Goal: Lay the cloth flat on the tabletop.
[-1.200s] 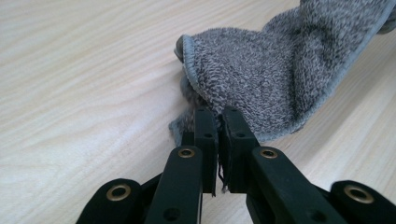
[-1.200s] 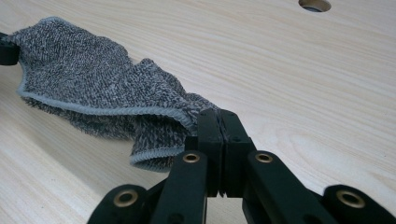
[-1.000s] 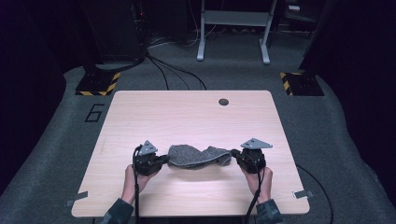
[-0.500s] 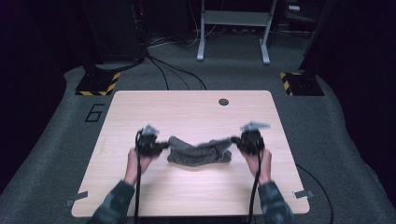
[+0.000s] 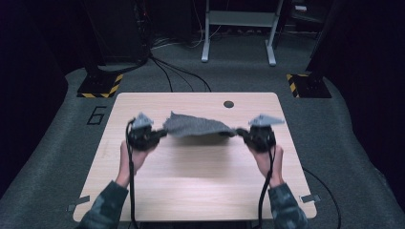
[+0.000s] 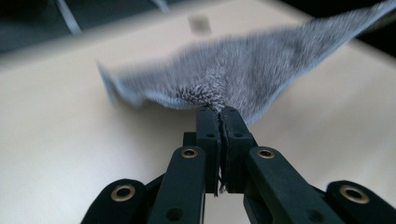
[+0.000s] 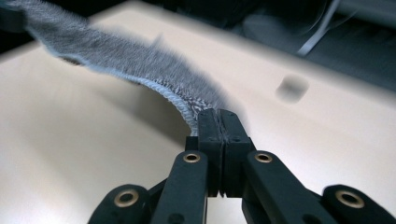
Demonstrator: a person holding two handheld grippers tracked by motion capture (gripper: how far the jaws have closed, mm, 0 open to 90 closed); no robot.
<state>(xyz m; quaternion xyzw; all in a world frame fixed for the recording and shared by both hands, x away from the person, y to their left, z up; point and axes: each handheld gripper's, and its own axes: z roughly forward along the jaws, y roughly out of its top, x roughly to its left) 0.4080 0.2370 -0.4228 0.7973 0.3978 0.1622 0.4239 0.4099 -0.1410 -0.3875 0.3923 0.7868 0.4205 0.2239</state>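
Grey knitted cloth point(image 5: 198, 125) held in the air above the middle of the wooden surface point(image 5: 200, 186), stretched between two tools. Left tool point(image 5: 160, 135) at 9 o'clock of the cloth, jaws pressed together on one corner of it, seen closely in the left gripper view point(image 6: 218, 114). Right tool point(image 5: 240, 134) at 3 o'clock, jaws also pressed together on the opposite edge point(image 7: 218, 116). Both tools at nearly same height and well apart, probably to pull the fabric flat and open it before laying down. Far edge of cloth lifted toward 12 o'clock, a bit wavy and blurred; middle not touching the surface, a soft shadow under it. Grip at the very edge, likely to leave the whole sheet free for spreading. Small dark round hole point(image 5: 229, 103) in the surface at 12 o'clock, beyond the cloth. Hands point(image 5: 132, 160) low behind the tools, at 6 o'clock side.
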